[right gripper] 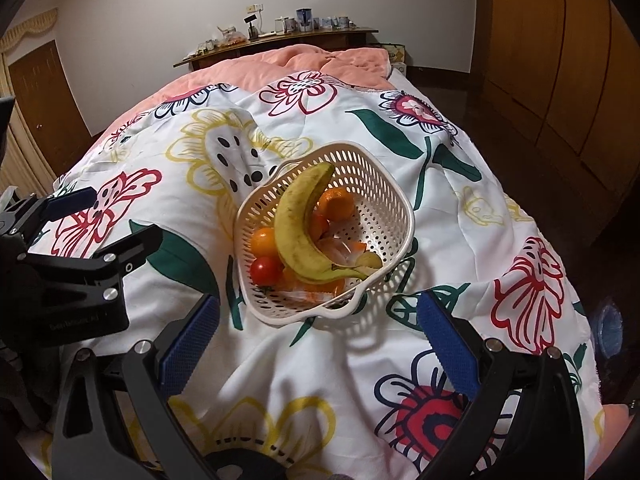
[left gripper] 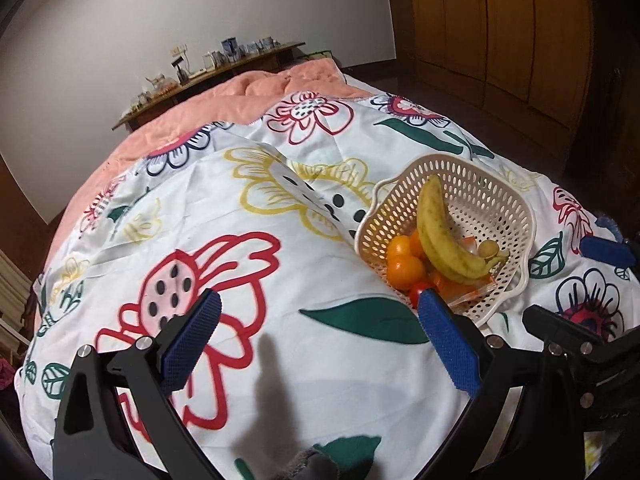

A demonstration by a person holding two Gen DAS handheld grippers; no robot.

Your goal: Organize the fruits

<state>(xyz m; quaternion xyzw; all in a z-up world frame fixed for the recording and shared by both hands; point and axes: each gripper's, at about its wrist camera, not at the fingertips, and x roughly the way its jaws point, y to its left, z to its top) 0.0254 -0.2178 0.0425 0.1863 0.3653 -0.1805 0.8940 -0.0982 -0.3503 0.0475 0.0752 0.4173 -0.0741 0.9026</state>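
Cream basket (right gripper: 394, 216) (banana (right gripper: 298, 224) inside) lies just beyond the wide-open, empty right gripper (right gripper: 320, 344).

The basket (right gripper: 396, 216) is smooth plastic with holes. The blanket (right gripper: 304, 360) is soft cloth. The wardrobe (left gripper: 500, 28) is shiny wood.

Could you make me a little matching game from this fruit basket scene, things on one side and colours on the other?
Things:
1. banana
2. tomato
3. basket
4. gripper pads

Colours:
A. blue
B. cream white
C. yellow with brown specks
D. red

Pairs: 1-C, 2-D, 3-B, 4-A
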